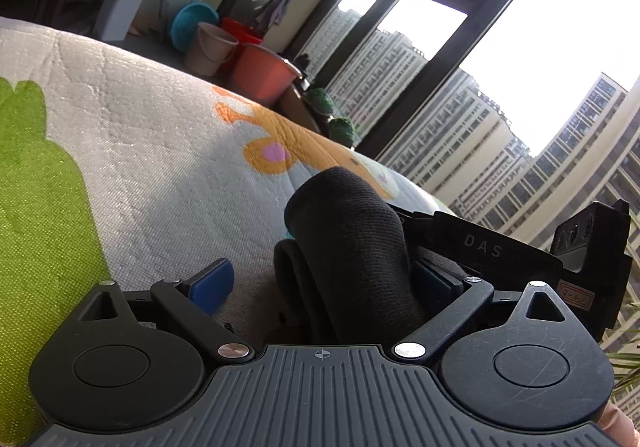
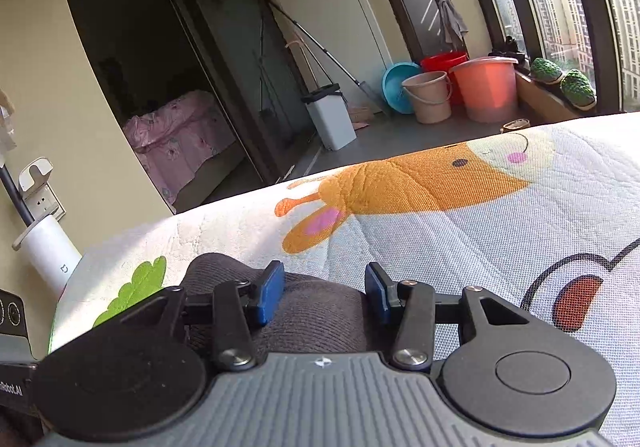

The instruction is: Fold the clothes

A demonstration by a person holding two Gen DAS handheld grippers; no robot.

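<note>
A dark folded garment rises in a thick hump from a quilted cartoon-print mat. My left gripper is open wide around it. The left blue pad stands clear of the cloth, and the right pad rests against its side. In the right wrist view the same dark garment bulges between the blue pads of my right gripper, which is shut on the thick fold. The cloth also spreads out past the left pad. The right gripper's black body shows just right of the garment.
The mat ends at a far edge, with floor beyond. Several plastic buckets and a blue basin stand by the large window. A white bin and mop handles lean by a dark doorway. The left gripper's body is at the left edge.
</note>
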